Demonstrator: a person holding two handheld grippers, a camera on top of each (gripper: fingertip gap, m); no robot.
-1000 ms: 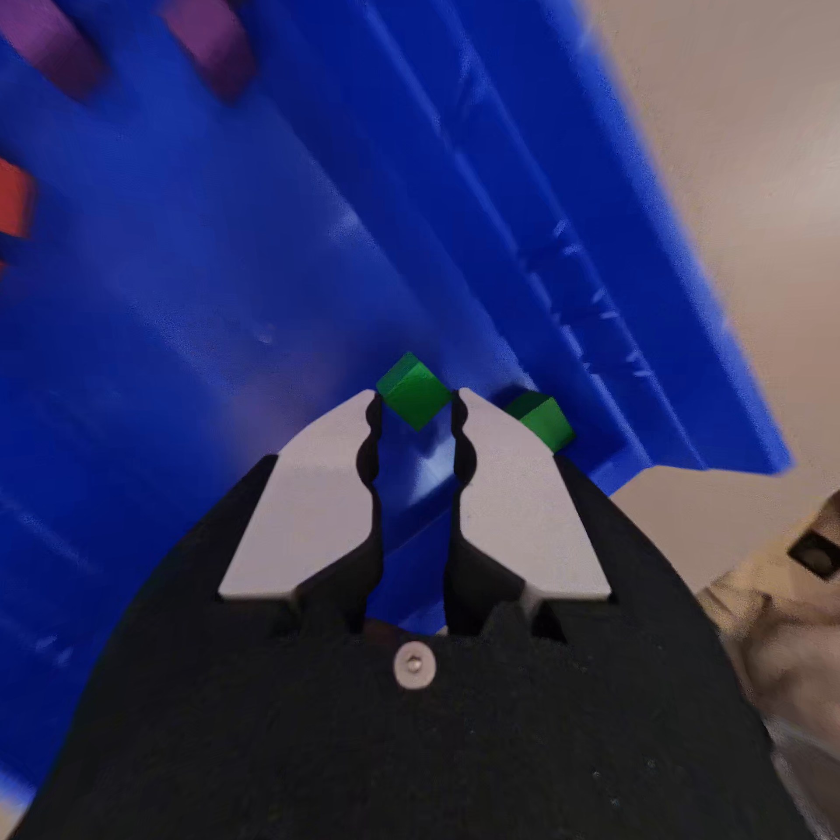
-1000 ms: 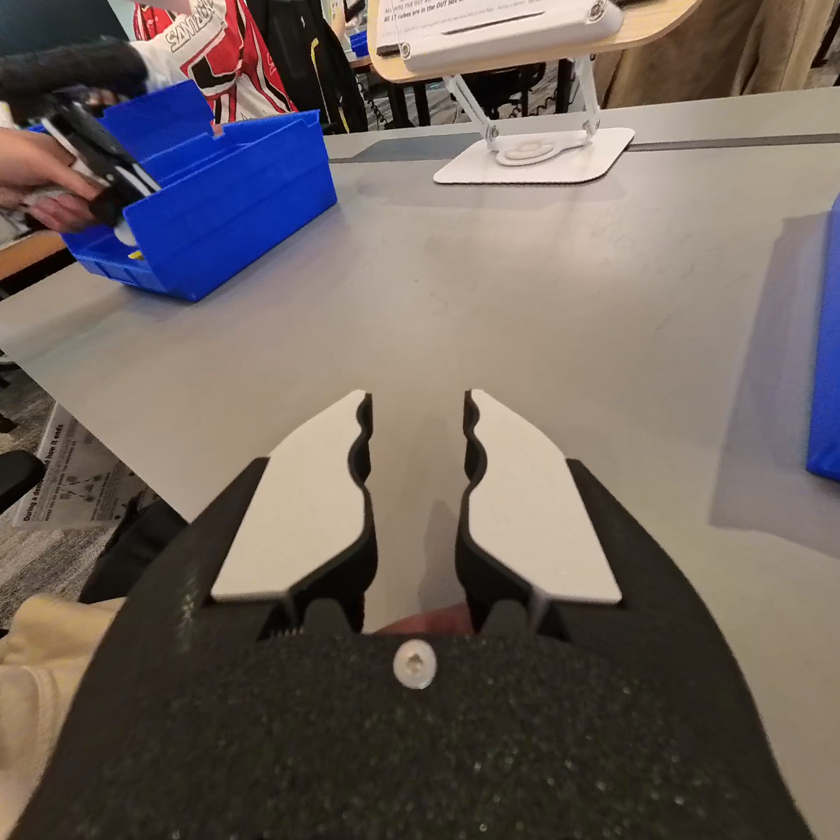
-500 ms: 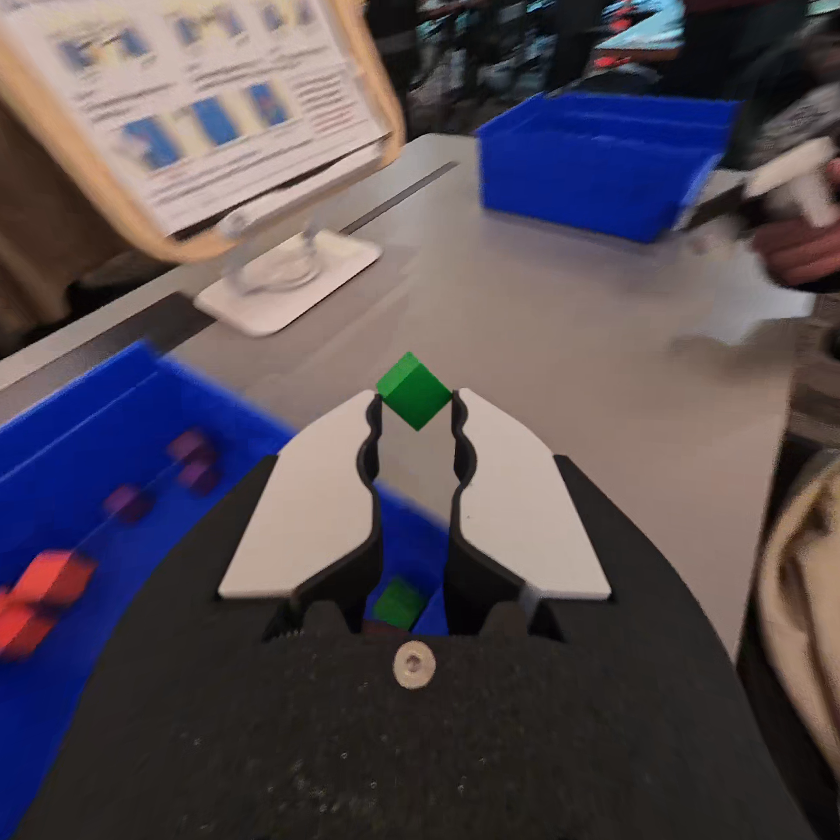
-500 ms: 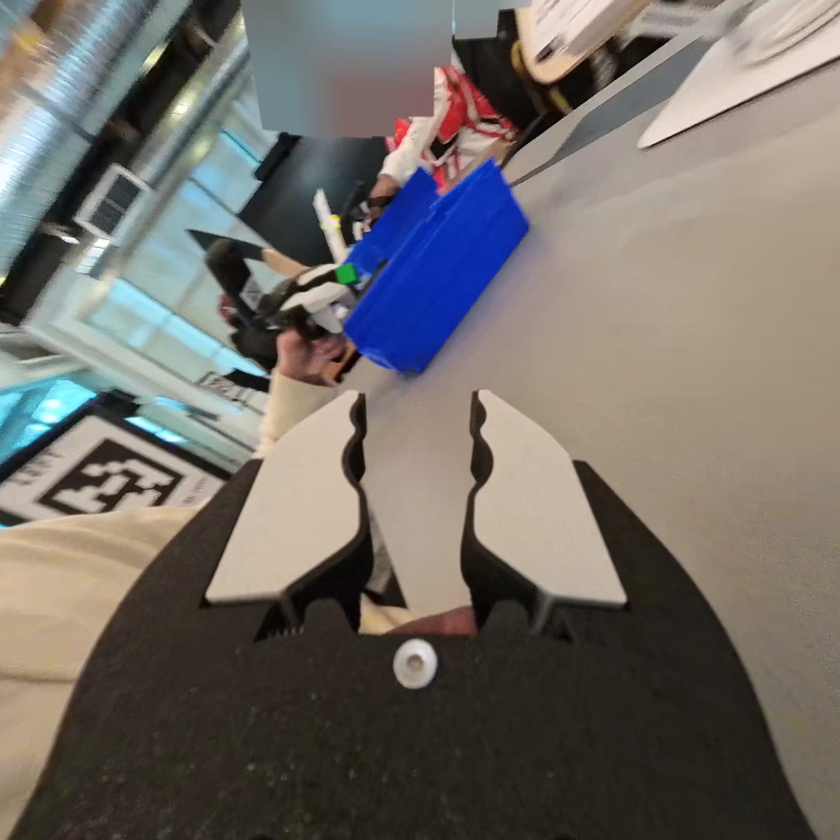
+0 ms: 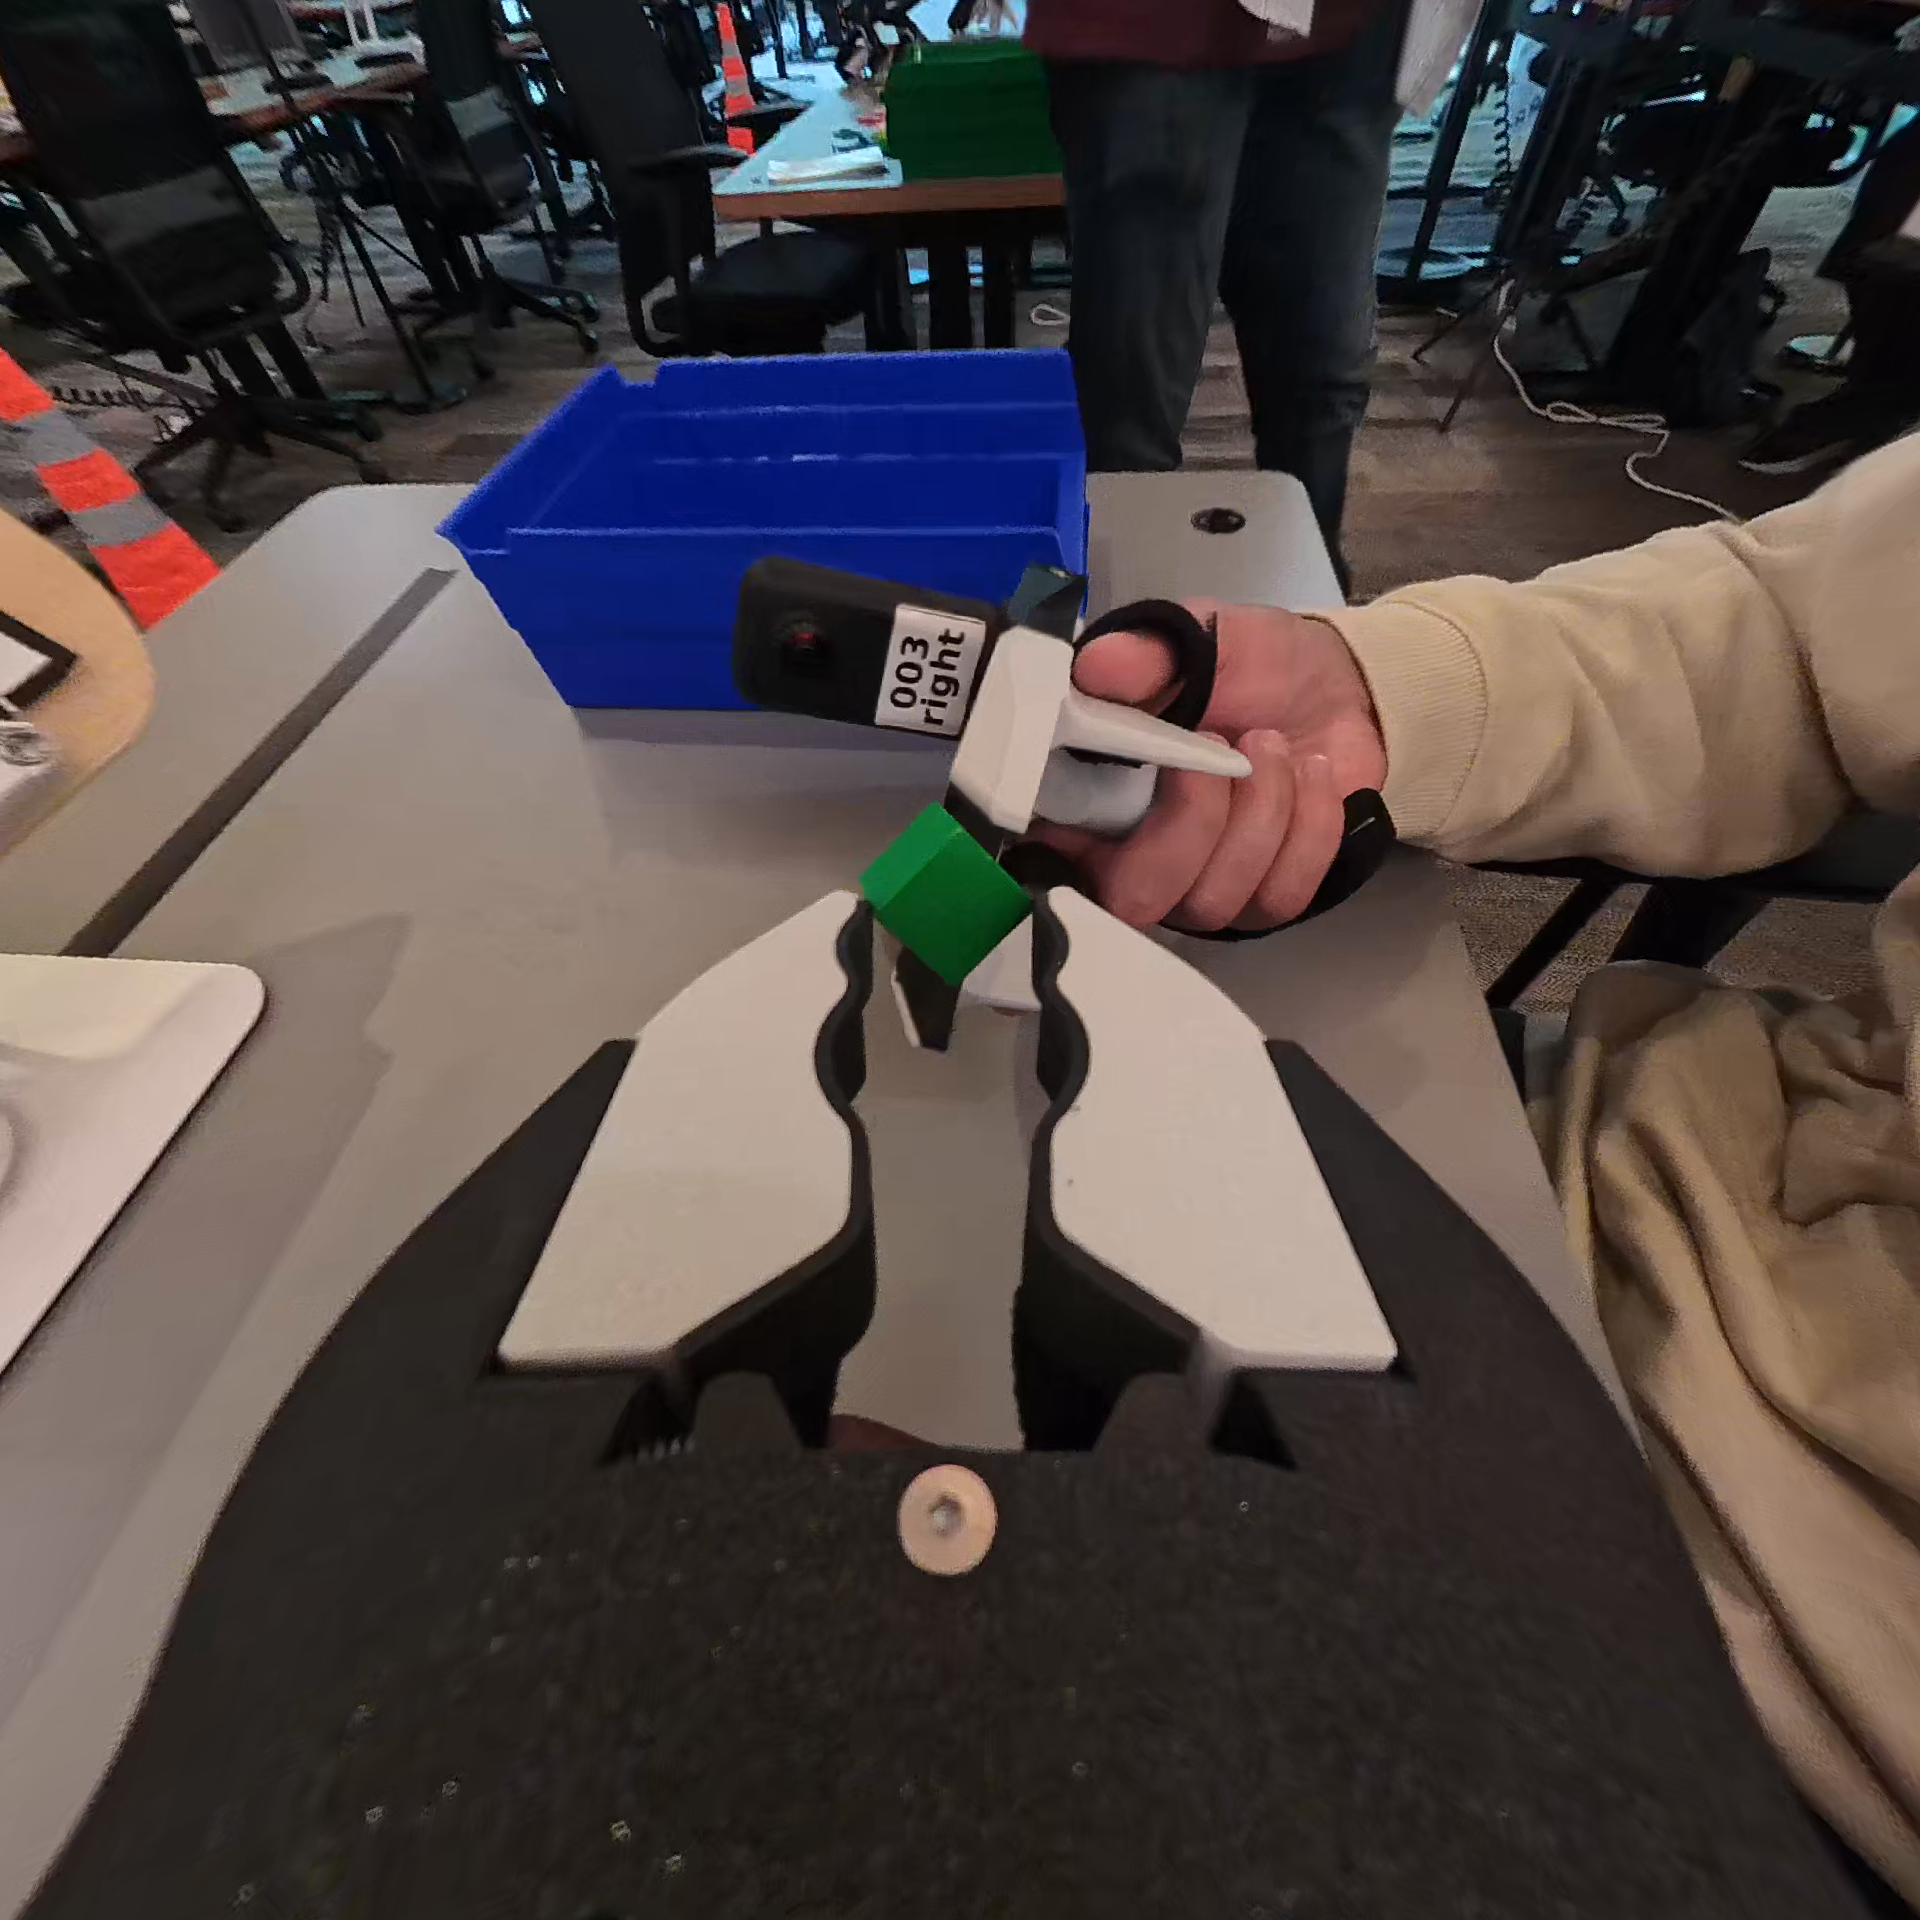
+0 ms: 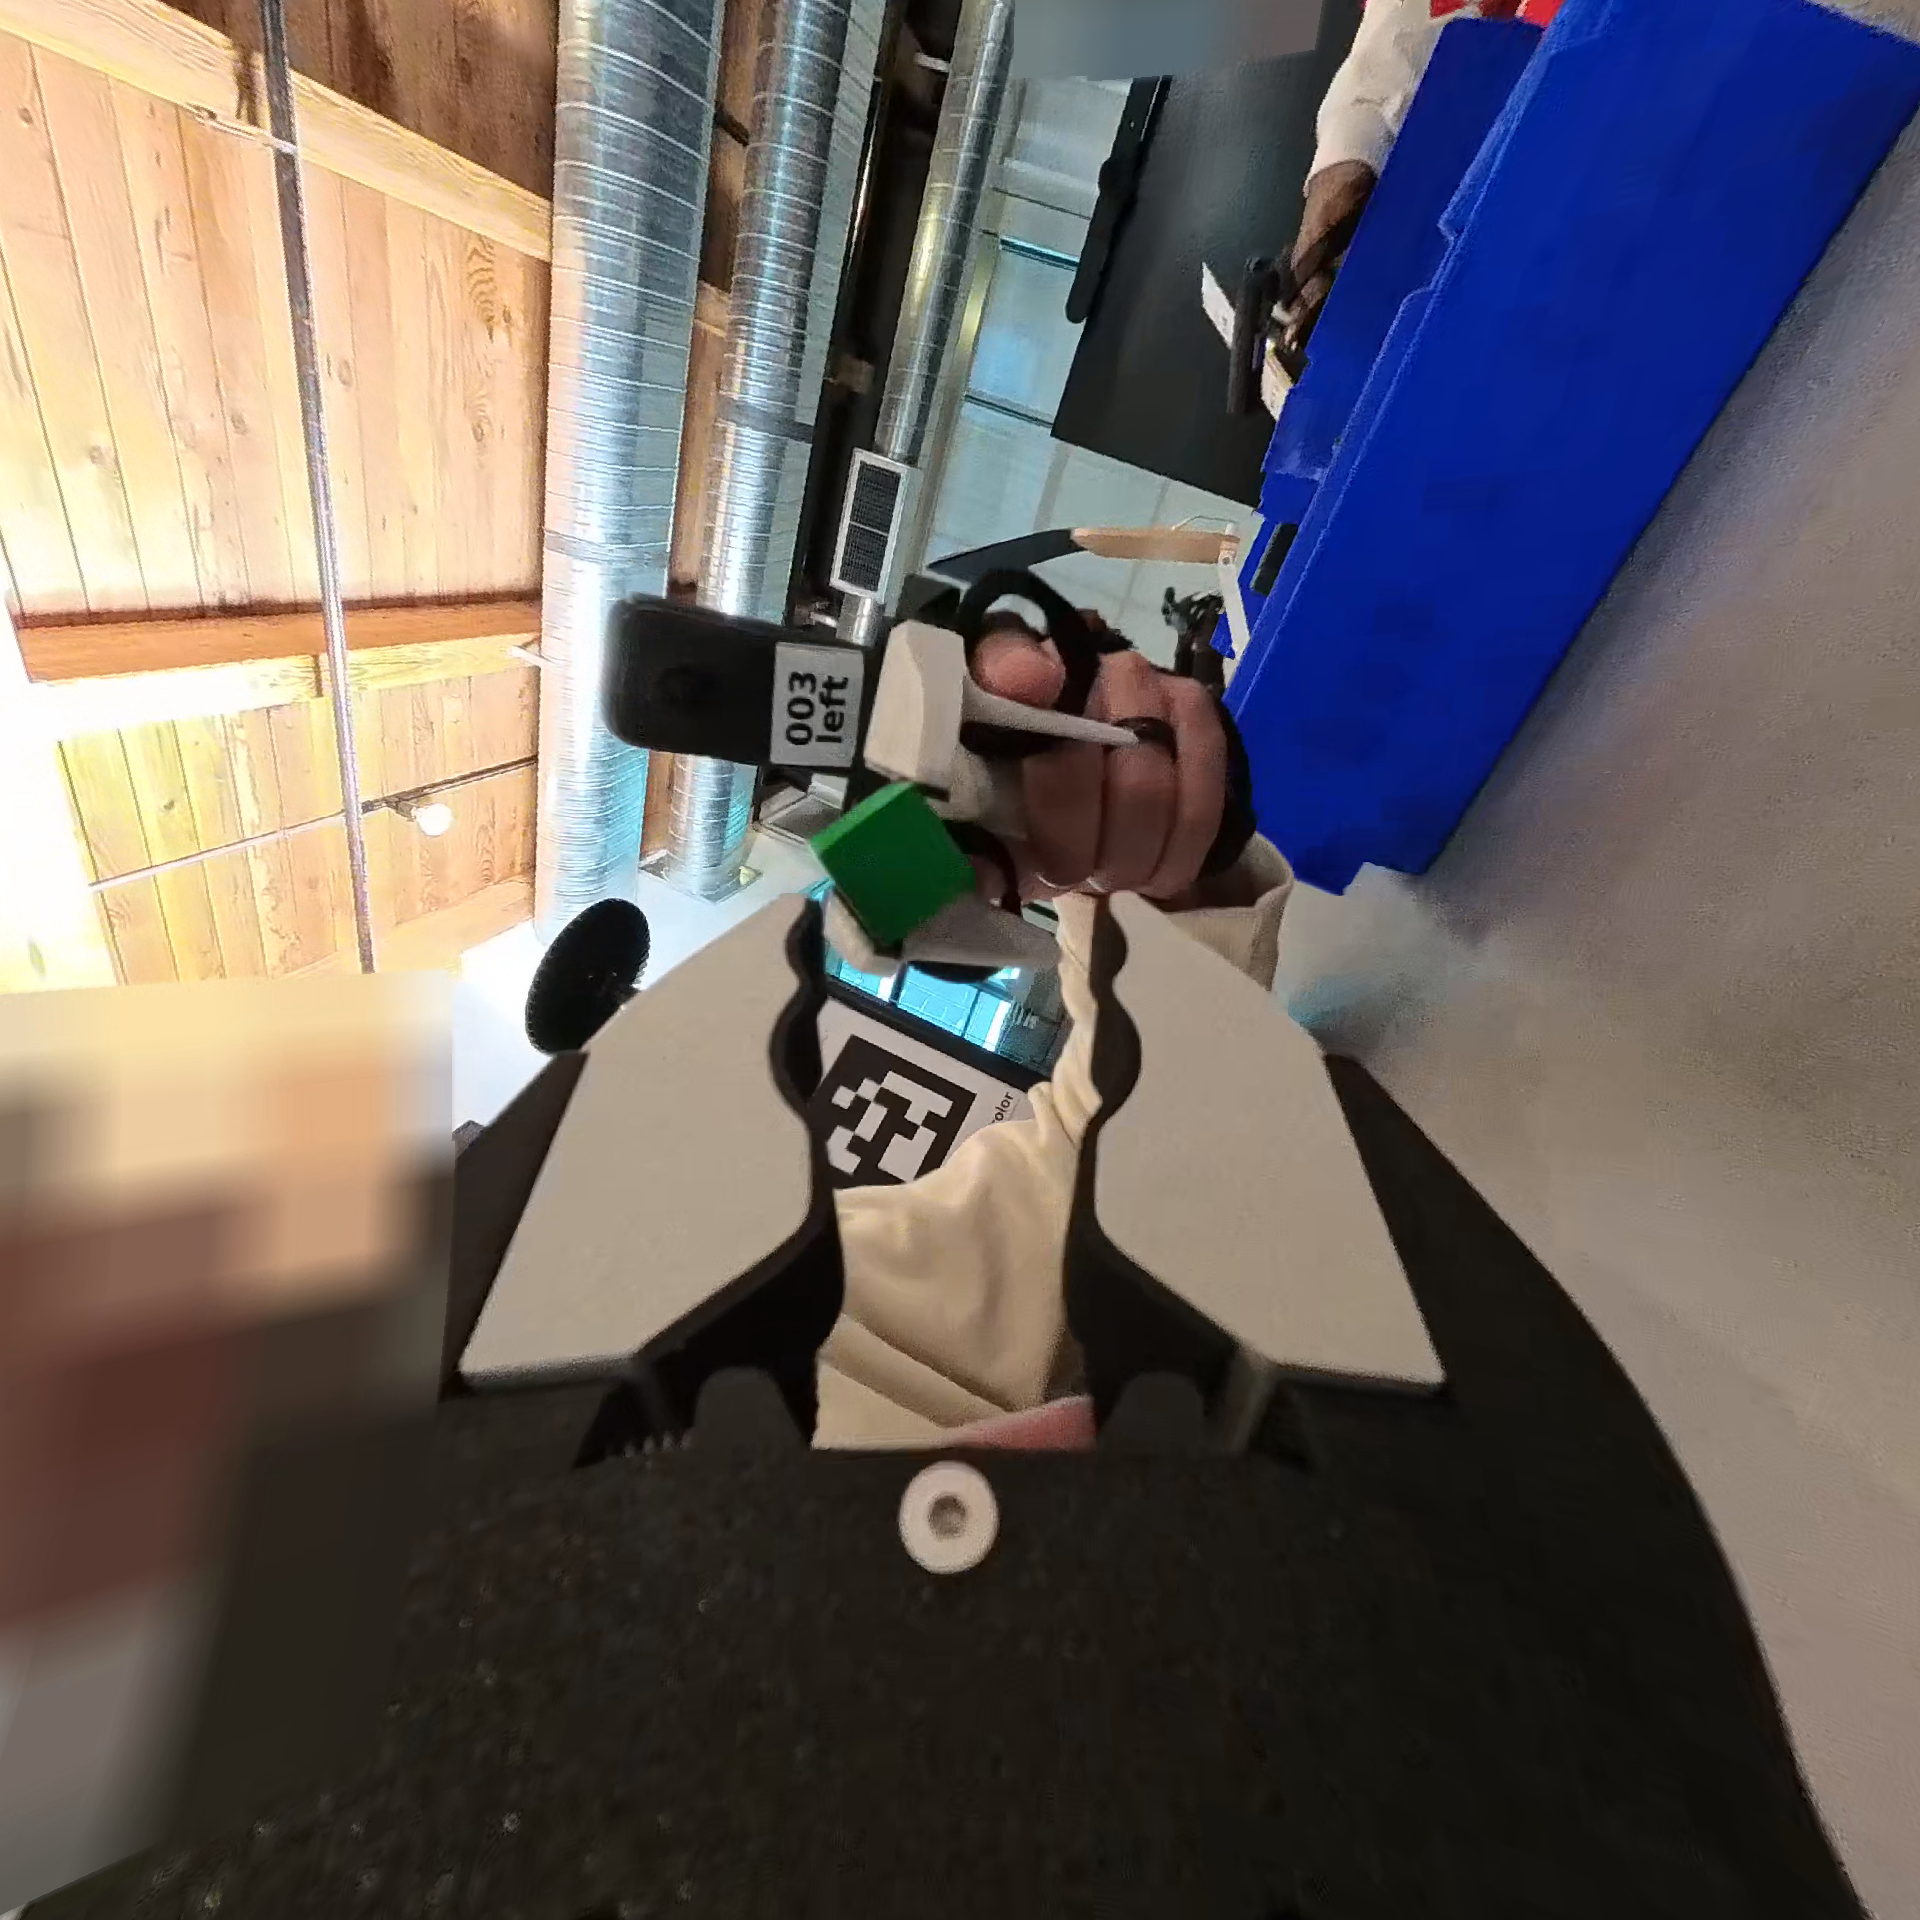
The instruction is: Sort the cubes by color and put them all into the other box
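Green cube at my left tips, ready to hand over

My left gripper point(image 5: 945, 925) pinches the cube point(image 5: 943, 894) corner-on between its tips. My right gripper point(image 6: 956, 935) faces it, jaws parted and empty, the cube just ahead of them. The box point(image 5: 790, 540) lies beyond, nearer my right.

In the left wrist view the cube point(image 5: 943, 894) sits between the left gripper's point(image 5: 943, 914) tips, above the tabletop point(image 5: 520, 831). The right gripper point(image 5: 935, 977) lies just beyond it at 1 o'clock. The box point(image 5: 790, 520) stands on the tabletop behind both, at 11 o'clock. A stand base point(image 5: 94, 1081) lies at 9 o'clock.
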